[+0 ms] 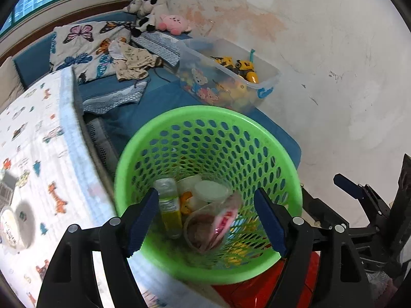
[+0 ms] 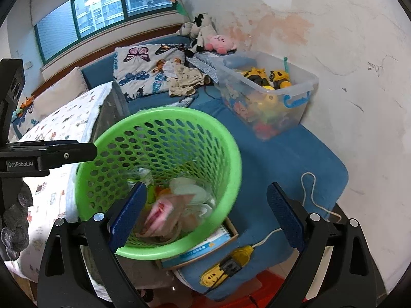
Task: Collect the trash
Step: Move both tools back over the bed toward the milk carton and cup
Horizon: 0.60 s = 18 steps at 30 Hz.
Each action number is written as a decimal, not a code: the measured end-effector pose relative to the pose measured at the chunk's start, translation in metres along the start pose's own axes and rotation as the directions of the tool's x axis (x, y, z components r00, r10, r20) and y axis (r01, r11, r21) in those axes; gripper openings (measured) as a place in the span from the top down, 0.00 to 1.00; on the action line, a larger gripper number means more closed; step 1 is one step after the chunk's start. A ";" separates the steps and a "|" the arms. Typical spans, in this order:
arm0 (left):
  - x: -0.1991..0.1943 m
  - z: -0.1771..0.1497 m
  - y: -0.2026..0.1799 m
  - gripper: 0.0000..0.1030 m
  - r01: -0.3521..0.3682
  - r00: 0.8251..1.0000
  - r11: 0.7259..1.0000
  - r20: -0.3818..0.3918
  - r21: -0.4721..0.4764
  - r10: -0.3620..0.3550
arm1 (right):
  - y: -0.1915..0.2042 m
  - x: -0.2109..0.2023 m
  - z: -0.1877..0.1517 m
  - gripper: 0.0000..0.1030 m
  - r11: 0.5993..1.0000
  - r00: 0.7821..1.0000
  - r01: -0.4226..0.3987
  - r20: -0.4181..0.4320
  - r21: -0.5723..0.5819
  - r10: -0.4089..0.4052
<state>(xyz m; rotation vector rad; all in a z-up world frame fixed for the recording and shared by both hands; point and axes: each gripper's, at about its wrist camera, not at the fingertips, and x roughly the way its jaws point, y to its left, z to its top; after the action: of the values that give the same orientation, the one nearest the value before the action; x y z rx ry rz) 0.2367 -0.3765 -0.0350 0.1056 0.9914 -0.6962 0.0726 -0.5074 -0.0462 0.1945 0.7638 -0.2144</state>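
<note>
A green perforated basket (image 1: 269, 138) stands between the table and the blue sofa and holds trash: a small bottle of yellow liquid (image 1: 169, 205), a white lidded cup (image 1: 210, 191) and a blurred pink wrapper (image 1: 226, 220). My left gripper (image 1: 205, 220) is open and empty right above the basket's mouth. The basket also shows in the right wrist view (image 2: 231, 154), with the pink wrapper (image 2: 159, 213) inside. My right gripper (image 2: 205, 213) is open and empty, over the basket's right rim. The left gripper's body (image 2: 38, 156) shows at the left there.
A table with a printed white cloth (image 1: 38, 154) lies left, with a round white container (image 1: 12, 225) on it. A clear toy box (image 1: 231, 77) sits on the blue sofa (image 2: 282, 159). A yellow plug and cord (image 2: 226, 267) and a cardboard box (image 2: 205, 249) lie by the basket.
</note>
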 end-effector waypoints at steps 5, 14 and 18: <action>-0.020 -0.012 0.024 0.28 -0.022 0.999 0.999 0.028 -0.037 0.023 | 0.019 0.000 0.000 0.09 0.999 1.000 -0.025 -0.002 -0.026 0.025; -0.053 -0.035 0.071 0.28 -0.076 0.994 0.993 0.065 -0.095 0.083 | 0.057 0.000 0.006 0.09 0.994 0.997 -0.073 -0.004 -0.080 0.073; -0.070 -0.045 0.098 0.28 -0.119 0.988 0.985 0.080 -0.122 0.129 | 0.077 0.003 0.007 0.09 0.989 0.995 -0.100 -0.010 -0.109 0.099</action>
<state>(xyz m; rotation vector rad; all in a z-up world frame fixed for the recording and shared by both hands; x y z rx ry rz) 0.2359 -0.2479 -0.0263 0.0334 0.9314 -0.5227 0.0997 -0.4353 -0.0356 0.1286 0.7658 -0.0773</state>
